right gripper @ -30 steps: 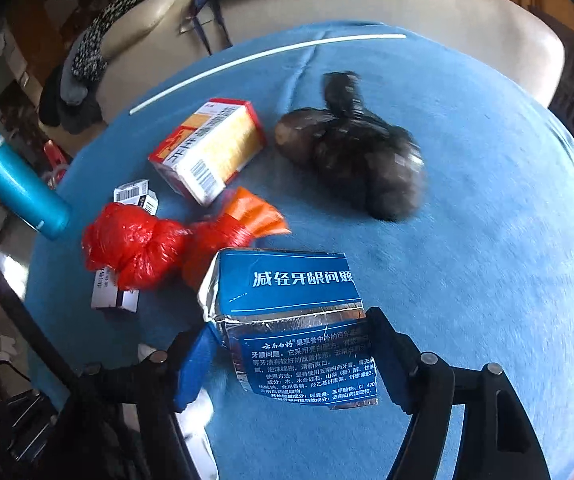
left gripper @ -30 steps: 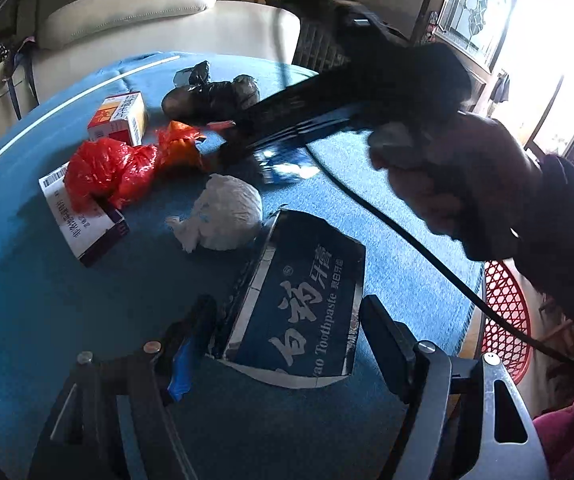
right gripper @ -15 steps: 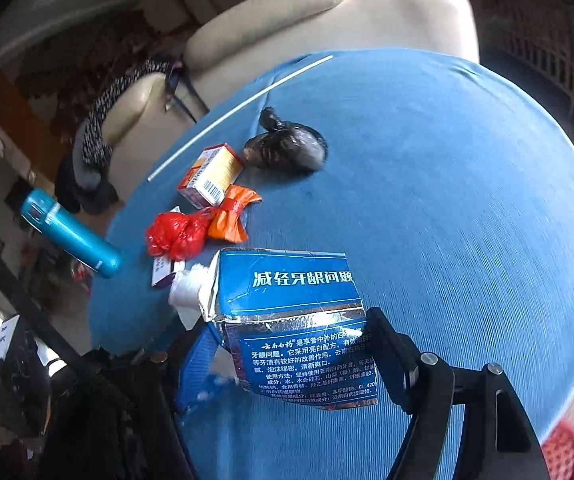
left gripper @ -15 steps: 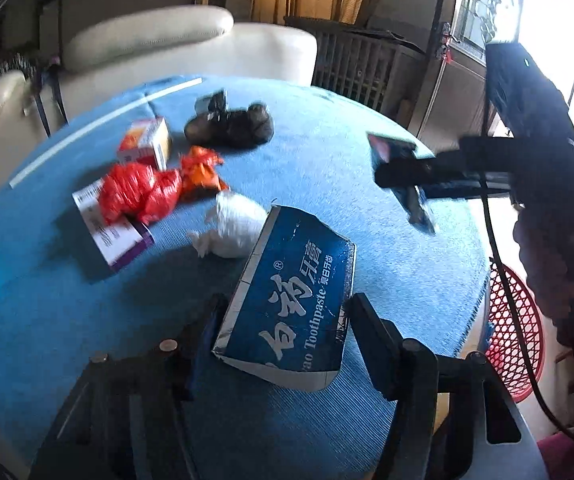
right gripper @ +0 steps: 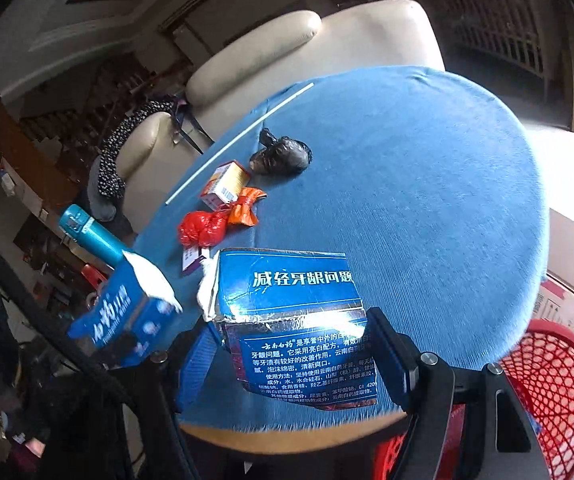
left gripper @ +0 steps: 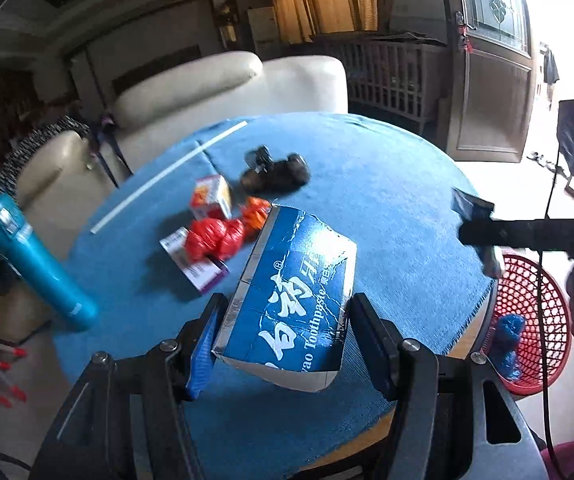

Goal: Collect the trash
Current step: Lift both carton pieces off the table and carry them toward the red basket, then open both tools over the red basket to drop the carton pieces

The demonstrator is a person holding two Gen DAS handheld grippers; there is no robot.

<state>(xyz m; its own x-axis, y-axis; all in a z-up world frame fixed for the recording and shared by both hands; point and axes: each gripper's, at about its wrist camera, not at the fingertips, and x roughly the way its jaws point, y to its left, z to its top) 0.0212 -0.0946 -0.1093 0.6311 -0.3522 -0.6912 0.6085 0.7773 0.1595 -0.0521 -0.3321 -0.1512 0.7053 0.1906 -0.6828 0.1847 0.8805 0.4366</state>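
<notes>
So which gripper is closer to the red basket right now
Right. The right gripper, holding a blue box piece, is at the table edge beside the red basket; the left gripper hangs farther back over the table.

Torn blue toothpaste box (left gripper: 295, 292), silver-edged, lifted and tilted; second toothpaste box piece (right gripper: 299, 320), likewise raised. Red bag (left gripper: 213, 238), orange bag (left gripper: 256, 213), black bag (left gripper: 277, 170), two small cartons: far tabletop (left gripper: 387, 208).
</notes>
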